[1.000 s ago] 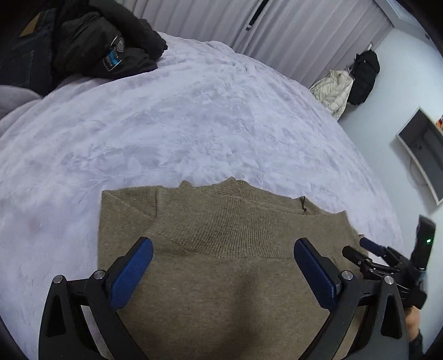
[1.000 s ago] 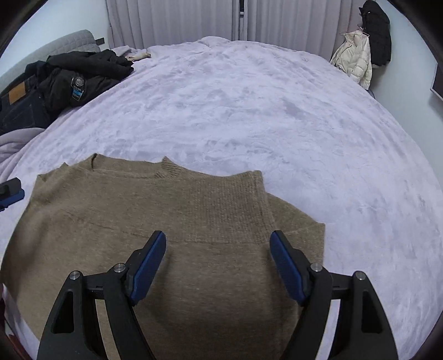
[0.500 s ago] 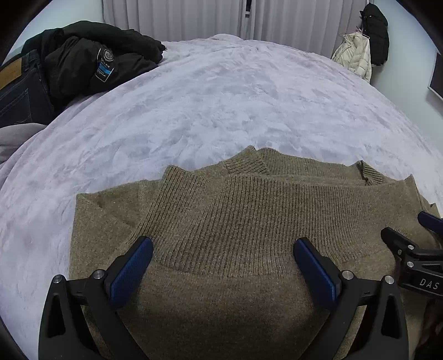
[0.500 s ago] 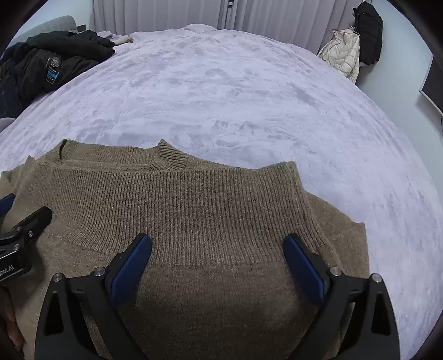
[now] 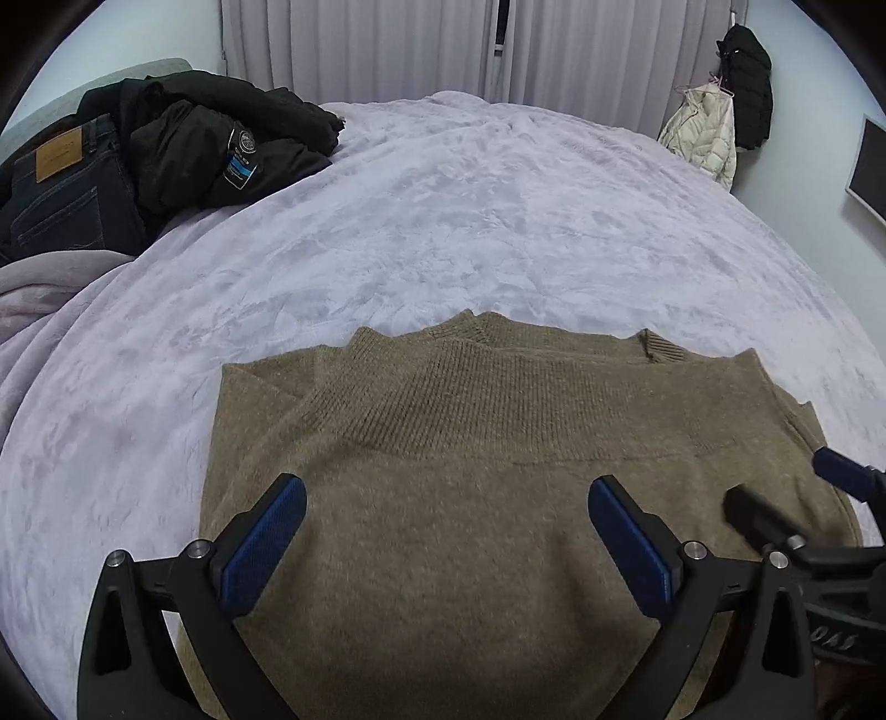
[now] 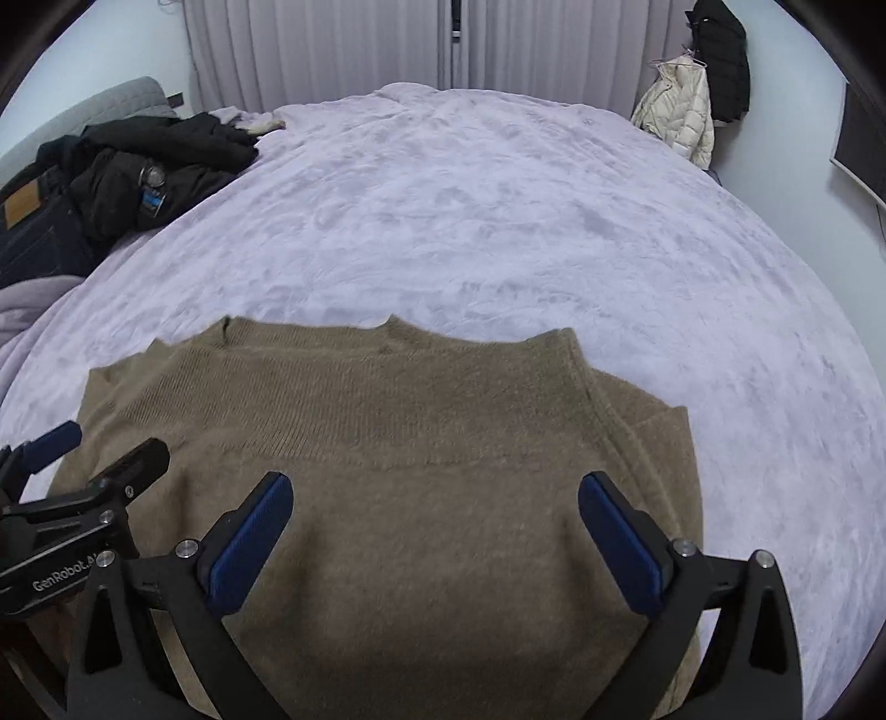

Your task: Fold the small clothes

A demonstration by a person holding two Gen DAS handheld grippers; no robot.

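Note:
A tan knit sweater (image 5: pixel 498 443) lies folded on the lilac bedspread (image 5: pixel 443 221), its ribbed hem laid up near the collar. My left gripper (image 5: pixel 447 493) hovers open over the sweater's near half with nothing between its blue pads. My right gripper (image 6: pixel 434 487) is open wide too, above the same cloth (image 6: pixel 415 415) and holding none of it. Each tool shows in the other's view: the right gripper (image 5: pixel 781 479) at the right edge, the left gripper (image 6: pixel 113 443) at the left edge.
A black jacket (image 5: pixel 221 144) and dark jeans (image 5: pixel 55 194) are piled at the bed's back left. A crumpled lilac blanket (image 5: pixel 33 293) lies beside them. Coats (image 6: pixel 692 83) hang on the far right wall, and curtains (image 6: pixel 332 50) close off the back.
The right gripper's jaws have spread wider. Both grippers have drawn back from the ribbed hem toward the sweater's near edge, and the left view has swung round to face the curtains.

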